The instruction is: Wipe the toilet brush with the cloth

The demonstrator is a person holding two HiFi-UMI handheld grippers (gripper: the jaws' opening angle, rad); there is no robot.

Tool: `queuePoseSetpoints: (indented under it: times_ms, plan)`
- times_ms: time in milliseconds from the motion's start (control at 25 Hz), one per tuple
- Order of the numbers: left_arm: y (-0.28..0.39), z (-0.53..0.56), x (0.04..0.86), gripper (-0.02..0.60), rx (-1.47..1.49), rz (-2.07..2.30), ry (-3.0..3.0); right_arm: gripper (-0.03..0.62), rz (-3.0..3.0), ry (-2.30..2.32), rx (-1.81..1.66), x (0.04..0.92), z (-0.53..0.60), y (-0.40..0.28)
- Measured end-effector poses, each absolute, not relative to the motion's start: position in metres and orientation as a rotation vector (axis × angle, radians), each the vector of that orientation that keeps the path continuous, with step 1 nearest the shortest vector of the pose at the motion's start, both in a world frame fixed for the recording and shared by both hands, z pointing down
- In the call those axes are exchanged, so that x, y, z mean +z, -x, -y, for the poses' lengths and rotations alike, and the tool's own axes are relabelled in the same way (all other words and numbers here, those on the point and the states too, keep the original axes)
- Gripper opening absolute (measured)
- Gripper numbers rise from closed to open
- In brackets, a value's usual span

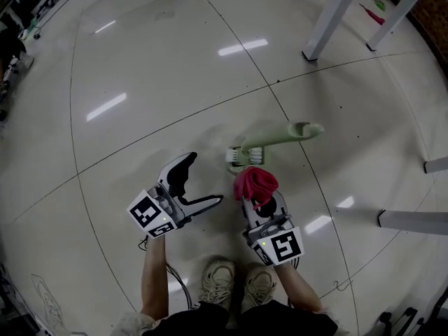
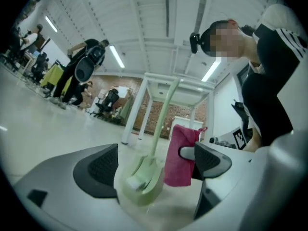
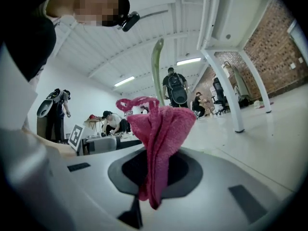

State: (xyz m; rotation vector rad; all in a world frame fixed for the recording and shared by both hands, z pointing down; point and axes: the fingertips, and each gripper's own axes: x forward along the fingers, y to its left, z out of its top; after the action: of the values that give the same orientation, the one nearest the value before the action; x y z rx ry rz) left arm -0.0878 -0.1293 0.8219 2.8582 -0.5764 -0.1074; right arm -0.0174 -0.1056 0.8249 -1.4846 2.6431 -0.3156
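Observation:
A pale green toilet brush (image 1: 271, 141) stands on the glossy floor, its white bristles low in its green base and its handle rising away from me. My left gripper (image 1: 205, 178) is open just left of the base, with nothing in it. In the left gripper view the brush (image 2: 144, 172) sits between the wide-apart jaws of that gripper (image 2: 154, 165), a little beyond them. My right gripper (image 1: 257, 196) is shut on a bunched pink cloth (image 1: 255, 183), held just in front of the brush base. In the right gripper view the cloth (image 3: 159, 138) sticks up from that gripper (image 3: 154, 170), with the brush handle (image 3: 157, 71) behind.
White table legs (image 1: 332, 16) stand at the back right, and more white legs (image 1: 413, 220) lie to the right. The person's shoes (image 1: 218, 278) are directly below the grippers. Other people and chairs (image 2: 84, 76) stand far off across the room.

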Motion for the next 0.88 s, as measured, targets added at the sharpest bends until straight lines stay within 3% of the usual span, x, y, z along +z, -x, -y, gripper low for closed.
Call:
queuePoseSetpoints:
  times_ms: [200,320,400,480,680,880]
  plan:
    - [0.027,0.134,0.686,0.482,-0.235,0.100,-3.137,0.031,-2.553,1.528,-0.246,0.784,0.102,-0.025]
    - [-0.007,0.140,0.635,0.472,-0.131,-0.109,-3.163,0.031,-2.518,1.539,-0.209,0.758,0.102,-0.044]
    - [-0.021,0.143,0.621,0.356,-0.063,-0.141,-3.156,0.031,-2.504,1.545,-0.198,0.742,0.099,-0.054]
    - [-0.029,0.143,0.616,0.127,-0.013,-0.133,-3.187,0.031,-2.504,1.546,-0.139,0.724,0.096,-0.060]
    - [-0.037,0.157,0.592,0.126,0.005,-0.101,-3.191,0.031,-2.510,1.543,0.027,0.660,0.111,-0.083]
    - [-0.027,0.192,0.469,0.126,-0.149,-0.001,-3.087,0.031,-2.503,1.588,0.030,0.523,0.149,-0.106]
